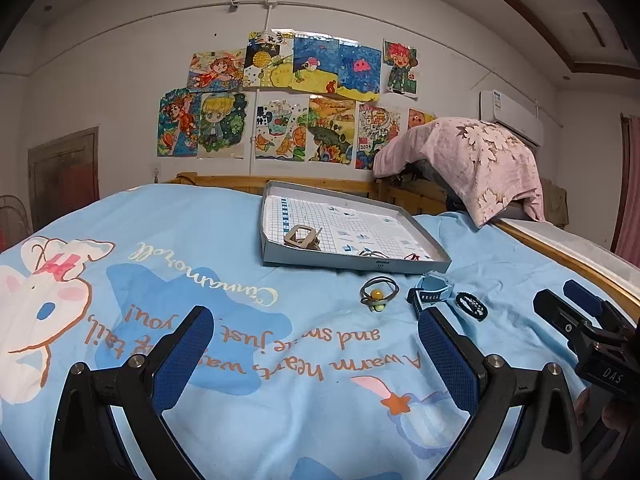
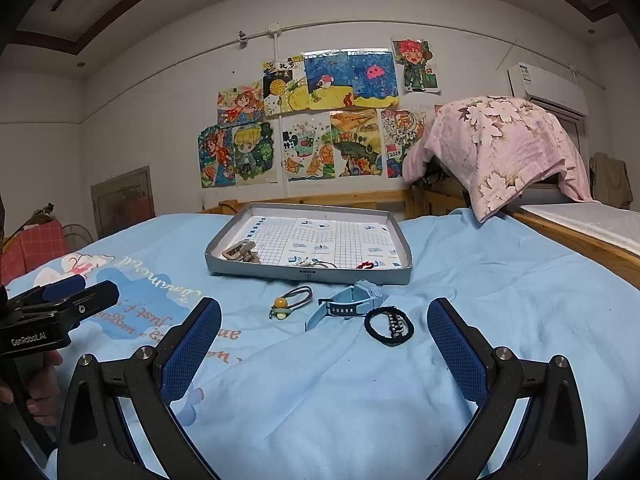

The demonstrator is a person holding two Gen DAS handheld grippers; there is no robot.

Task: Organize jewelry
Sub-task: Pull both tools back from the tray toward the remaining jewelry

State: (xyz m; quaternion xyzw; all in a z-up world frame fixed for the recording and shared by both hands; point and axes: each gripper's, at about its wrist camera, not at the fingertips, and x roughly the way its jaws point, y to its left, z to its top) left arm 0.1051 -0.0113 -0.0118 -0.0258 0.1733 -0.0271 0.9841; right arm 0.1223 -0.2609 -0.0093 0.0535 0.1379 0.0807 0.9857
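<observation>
Bedroom: white wall hung with coloured drawings (image 2: 312, 120), wooden bed rail behind, pink floral cloth (image 2: 504, 148) draped at the far right.

Bed: light blue printed sheet (image 2: 500, 280), broad bare stretches to either side of the items and directly under both pairs of fingers.

Tray (image 2: 304, 274): shallow grey box with grid-paper lining, beyond the fingertips in both views; holds a beige hair claw (image 2: 240, 252) at its near left corner, thin rings and a small red piece along the near wall.

Loose items, in a row just before the tray's near edge: hair tie with amber bead (image 2: 290, 300), light blue watch (image 2: 346, 306), black bracelet (image 2: 389, 325).

Left gripper (image 1: 316, 352): fingers spread wide, nothing between them; the row lies beyond its right finger.

Right gripper (image 2: 324, 340): fingers spread wide, empty; watch and bracelet lie just past the gap.

Right view alone: hand (image 2: 40, 388) on the left gripper's handle.
</observation>
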